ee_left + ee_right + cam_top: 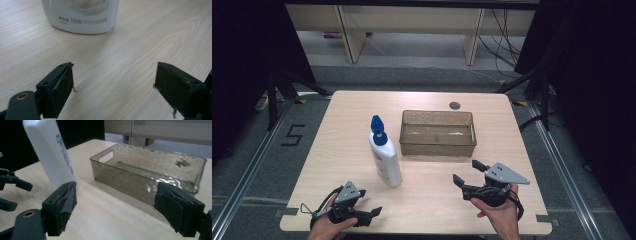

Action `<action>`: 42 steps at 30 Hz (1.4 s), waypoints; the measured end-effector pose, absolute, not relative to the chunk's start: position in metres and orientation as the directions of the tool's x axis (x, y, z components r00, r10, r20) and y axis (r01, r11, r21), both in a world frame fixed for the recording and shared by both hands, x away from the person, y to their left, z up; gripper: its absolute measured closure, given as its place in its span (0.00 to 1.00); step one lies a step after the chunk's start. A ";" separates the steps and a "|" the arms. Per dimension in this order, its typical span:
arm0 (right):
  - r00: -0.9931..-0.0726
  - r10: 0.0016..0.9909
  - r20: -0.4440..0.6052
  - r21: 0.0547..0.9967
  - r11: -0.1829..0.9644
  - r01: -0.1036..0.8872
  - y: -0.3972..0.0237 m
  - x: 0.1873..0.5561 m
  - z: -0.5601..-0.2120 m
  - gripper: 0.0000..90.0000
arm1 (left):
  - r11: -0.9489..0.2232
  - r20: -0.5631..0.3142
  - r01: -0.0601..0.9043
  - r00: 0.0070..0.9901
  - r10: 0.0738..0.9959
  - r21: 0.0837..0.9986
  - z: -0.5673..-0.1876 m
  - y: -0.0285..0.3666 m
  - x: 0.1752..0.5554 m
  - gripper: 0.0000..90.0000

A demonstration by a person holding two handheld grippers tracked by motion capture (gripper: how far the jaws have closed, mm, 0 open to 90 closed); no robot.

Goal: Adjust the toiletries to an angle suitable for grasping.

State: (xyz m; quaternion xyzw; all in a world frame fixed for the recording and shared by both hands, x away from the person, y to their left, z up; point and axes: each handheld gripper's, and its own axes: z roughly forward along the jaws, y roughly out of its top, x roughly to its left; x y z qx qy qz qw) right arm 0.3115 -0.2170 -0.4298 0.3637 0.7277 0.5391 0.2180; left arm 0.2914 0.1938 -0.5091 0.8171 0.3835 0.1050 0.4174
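Evidently nothing begun: white plastic bottle with blue cap [384,157] stood untouched beside smoky translucent plastic bin [437,145], left gripper [373,214] and right gripper [468,172] both spread, holding nothing

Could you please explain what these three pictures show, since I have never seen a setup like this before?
A person holds a hand-held two-jaw tool in each hand: the left gripper and the right gripper. One picture looks down from above the wooden table. The other two come from cameras riding on each gripper, looking past its own black jaws. On the table stand a white bottle with a blue cap and a clear, empty plastic bin. Both grippers are open and hold nothing.
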 end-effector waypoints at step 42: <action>-0.801 0.598 0.035 0.971 0.169 0.169 -0.120 0.347 -0.370 0.23 | -0.323 -0.168 0.529 0.683 0.711 0.785 -0.509 0.192 0.290 0.17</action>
